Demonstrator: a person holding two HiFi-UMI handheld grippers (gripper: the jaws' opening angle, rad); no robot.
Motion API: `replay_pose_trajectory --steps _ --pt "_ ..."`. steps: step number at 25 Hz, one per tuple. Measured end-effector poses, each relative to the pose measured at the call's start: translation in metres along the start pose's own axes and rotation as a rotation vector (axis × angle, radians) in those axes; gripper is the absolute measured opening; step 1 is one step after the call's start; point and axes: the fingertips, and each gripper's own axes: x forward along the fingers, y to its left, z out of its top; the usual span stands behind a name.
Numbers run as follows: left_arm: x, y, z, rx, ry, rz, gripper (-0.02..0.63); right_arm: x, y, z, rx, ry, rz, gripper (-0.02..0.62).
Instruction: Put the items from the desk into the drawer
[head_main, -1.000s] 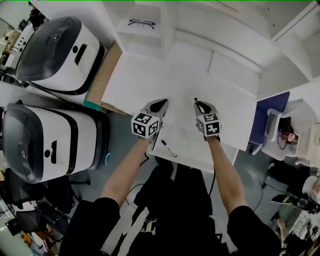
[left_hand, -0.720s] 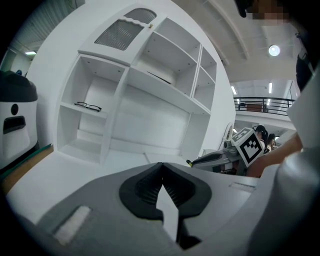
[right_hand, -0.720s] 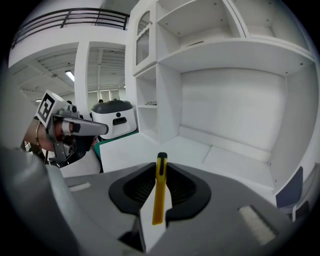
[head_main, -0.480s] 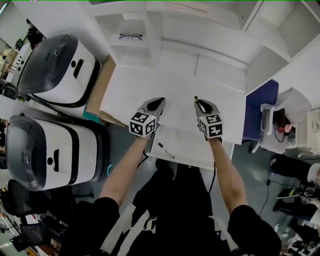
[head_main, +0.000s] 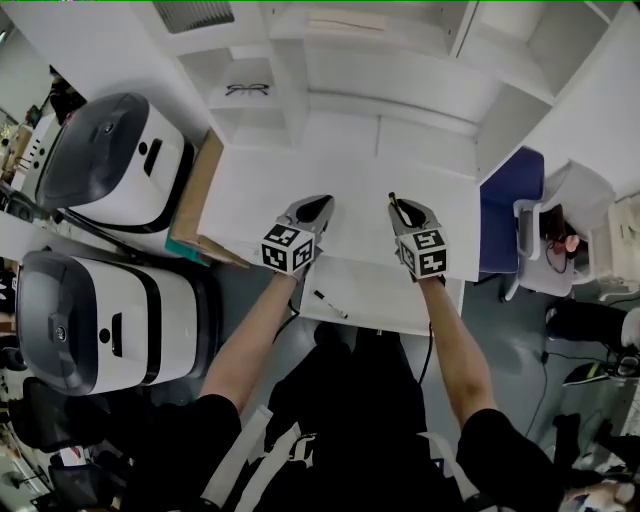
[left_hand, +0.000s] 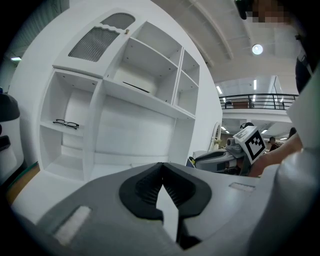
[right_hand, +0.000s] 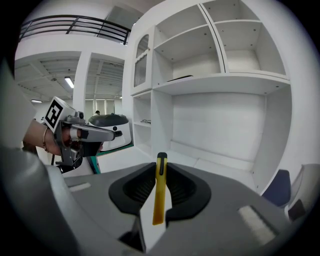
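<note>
Right claw (head_main: 402, 210) pinches a yellow pen (right_hand: 159, 195), left claw (left_hand: 162, 175) closed on nothing; likely the carry step, next lowering it into the open drawer (head_main: 385, 300).

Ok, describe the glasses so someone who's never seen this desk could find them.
Find the white shelf unit at the back of the desk. In its left column, nearest the two black-and-white machines, the glasses lie on a low shelf. Thin black frame, two lenses, alone in that cubby.

Left gripper (head_main: 317, 204) jaws together; right gripper (head_main: 401, 207) jaws on yellow pen (right_hand: 159, 192).
</note>
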Motion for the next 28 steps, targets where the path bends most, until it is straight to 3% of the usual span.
replay_pose_trajectory --steps 28 --pt "-0.004 -0.023 -0.008 0.027 0.027 -0.025 0.0 -0.02 -0.003 -0.012 0.033 -0.013 -0.007 0.066"
